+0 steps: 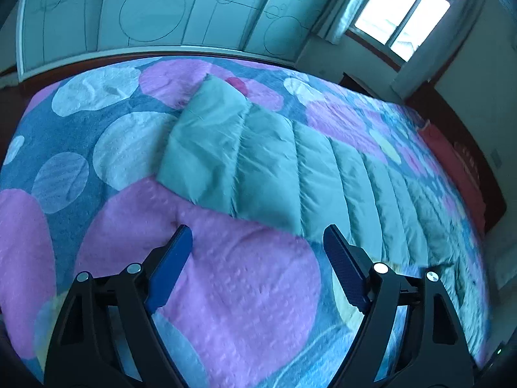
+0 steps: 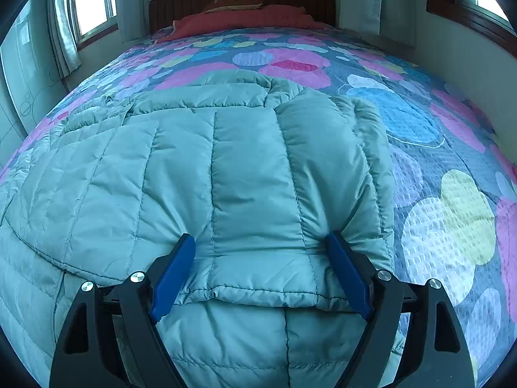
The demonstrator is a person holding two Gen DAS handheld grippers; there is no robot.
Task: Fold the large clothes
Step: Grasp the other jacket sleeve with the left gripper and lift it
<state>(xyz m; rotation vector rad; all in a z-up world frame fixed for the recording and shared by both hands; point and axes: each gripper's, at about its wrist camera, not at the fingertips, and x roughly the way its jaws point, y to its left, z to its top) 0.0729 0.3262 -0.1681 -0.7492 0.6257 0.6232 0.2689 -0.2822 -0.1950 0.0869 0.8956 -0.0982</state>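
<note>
Patterned bedspread (image 2: pixel 436 168), red pillow (image 2: pixel 245 19), window (image 1: pixel 407 13)

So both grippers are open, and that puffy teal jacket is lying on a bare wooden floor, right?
Not quite. The puffy teal jacket lies on a bed, spread over a flowered bedspread, as the right wrist view shows. The rest holds: the left gripper and the right gripper are both open.

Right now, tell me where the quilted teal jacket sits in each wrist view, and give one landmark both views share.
Left wrist view: the quilted teal jacket runs from centre toward the right edge, beyond the open left tongs.
Right wrist view: it fills the centre and left, a folded part lying between the open right tongs.
Shared landmark: the red pillow by the headboard.
</note>
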